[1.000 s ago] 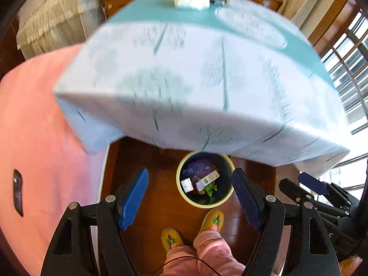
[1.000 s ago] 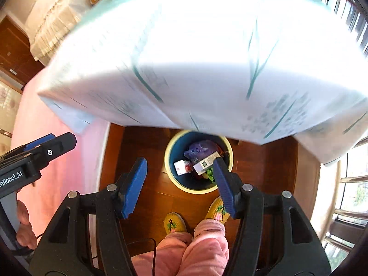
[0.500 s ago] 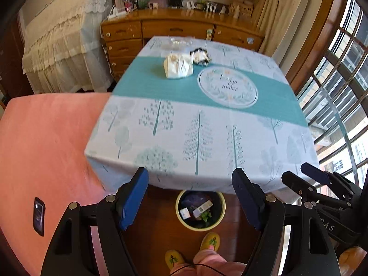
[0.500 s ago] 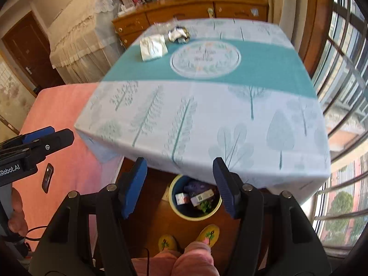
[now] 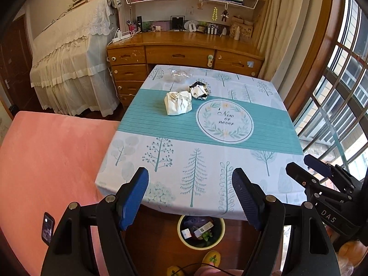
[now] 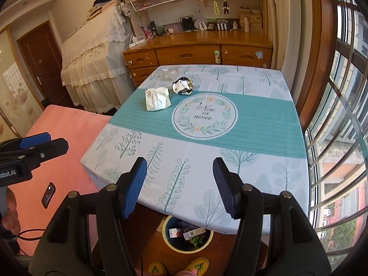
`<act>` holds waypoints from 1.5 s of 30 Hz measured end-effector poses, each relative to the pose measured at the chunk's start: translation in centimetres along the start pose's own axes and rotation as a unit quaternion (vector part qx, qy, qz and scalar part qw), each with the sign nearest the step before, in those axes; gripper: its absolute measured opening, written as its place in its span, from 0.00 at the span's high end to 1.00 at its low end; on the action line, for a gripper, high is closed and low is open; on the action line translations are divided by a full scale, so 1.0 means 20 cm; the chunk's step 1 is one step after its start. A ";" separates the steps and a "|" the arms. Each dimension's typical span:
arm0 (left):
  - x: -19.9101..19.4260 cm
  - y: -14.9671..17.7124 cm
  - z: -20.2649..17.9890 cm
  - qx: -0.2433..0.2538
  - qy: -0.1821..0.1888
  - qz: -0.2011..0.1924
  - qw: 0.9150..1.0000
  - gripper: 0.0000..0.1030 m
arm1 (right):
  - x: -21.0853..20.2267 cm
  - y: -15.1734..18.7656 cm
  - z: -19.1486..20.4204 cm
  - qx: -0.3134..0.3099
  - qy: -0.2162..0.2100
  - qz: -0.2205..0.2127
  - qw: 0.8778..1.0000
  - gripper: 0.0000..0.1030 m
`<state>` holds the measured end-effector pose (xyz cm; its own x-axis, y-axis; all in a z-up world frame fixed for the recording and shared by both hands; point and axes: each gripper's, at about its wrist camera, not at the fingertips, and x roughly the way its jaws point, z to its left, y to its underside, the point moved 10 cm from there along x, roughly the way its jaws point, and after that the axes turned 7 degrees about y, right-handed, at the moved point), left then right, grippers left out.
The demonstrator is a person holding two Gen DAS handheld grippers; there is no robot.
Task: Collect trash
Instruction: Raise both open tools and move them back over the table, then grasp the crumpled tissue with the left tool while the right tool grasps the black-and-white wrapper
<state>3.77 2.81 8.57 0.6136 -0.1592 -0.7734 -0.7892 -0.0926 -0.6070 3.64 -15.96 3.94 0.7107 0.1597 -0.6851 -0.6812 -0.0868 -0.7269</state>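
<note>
A crumpled white paper wad [image 5: 178, 103] [image 6: 157, 101], a crumpled black-and-silver wrapper [image 5: 199, 90] [image 6: 183, 85] and a clear plastic bag [image 5: 177, 74] [image 6: 171, 72] lie on the far half of the table [image 5: 195, 151] [image 6: 264, 124]. A round bin [image 5: 201, 230] [image 6: 187, 233] holding several bits of trash stands on the floor under the table's near edge. My left gripper [image 5: 190, 197] and right gripper [image 6: 179, 185] are both open and empty, held above the near edge, well short of the trash.
A pink sofa [image 5: 46, 161] [image 6: 66, 124] with a phone [image 5: 47, 228] on it lies to the left. A wooden desk [image 5: 184, 55] stands behind the table, windows [image 6: 340, 115] to the right. My feet in yellow slippers [image 6: 197, 264] are by the bin.
Both grippers rose and tilted up from looking down at the bin to facing across the tabletop. The jaws stayed open and empty.
</note>
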 end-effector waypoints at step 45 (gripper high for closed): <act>1.94 -1.11 0.55 0.062 0.189 0.175 0.964 0.18 | 1.70 -0.88 0.15 0.127 0.104 0.080 0.983 0.44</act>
<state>45.37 9.47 -9.93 0.2393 -0.5086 -0.8271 -0.9227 0.1461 -0.3568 39.21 -6.00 -6.32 0.5936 -0.0429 -0.8036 -0.7903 0.1574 -0.5922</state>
